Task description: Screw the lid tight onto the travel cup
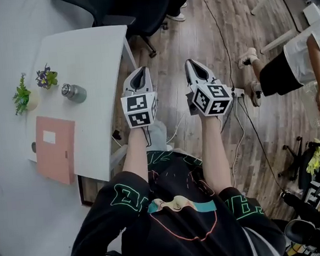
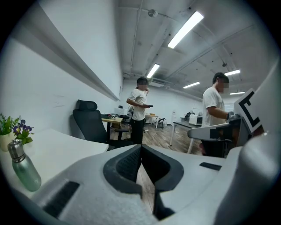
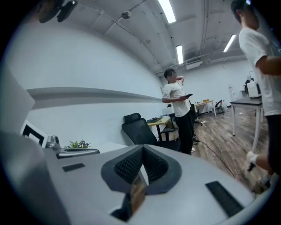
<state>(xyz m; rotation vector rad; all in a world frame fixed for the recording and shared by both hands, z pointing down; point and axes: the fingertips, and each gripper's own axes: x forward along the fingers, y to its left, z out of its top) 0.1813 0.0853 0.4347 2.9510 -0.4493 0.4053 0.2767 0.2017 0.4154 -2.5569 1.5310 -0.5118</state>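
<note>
We find both grippers held out ahead of the person's forearms, side by side above the wooden floor, beyond the right edge of the white table as the head view shows it. The left gripper has its jaws brought fully together, the dark pads meeting with nothing between them, and its own view confirms this. The right gripper is in the same condition, jaws closed and empty. The travel cup stands on the table, well apart from both grippers; the left gripper view shows it upright, with a green body and a silver lid seated on top. Whether that lid is screwed tight we cannot tell. Nearer the person on the same table lies a pink folder. Just beyond the cup are two small potted plants, one green and one with purple flowers. A black office chair stands past the table's far end, and a bystander in a white shirt stands farther back in the room.
</note>
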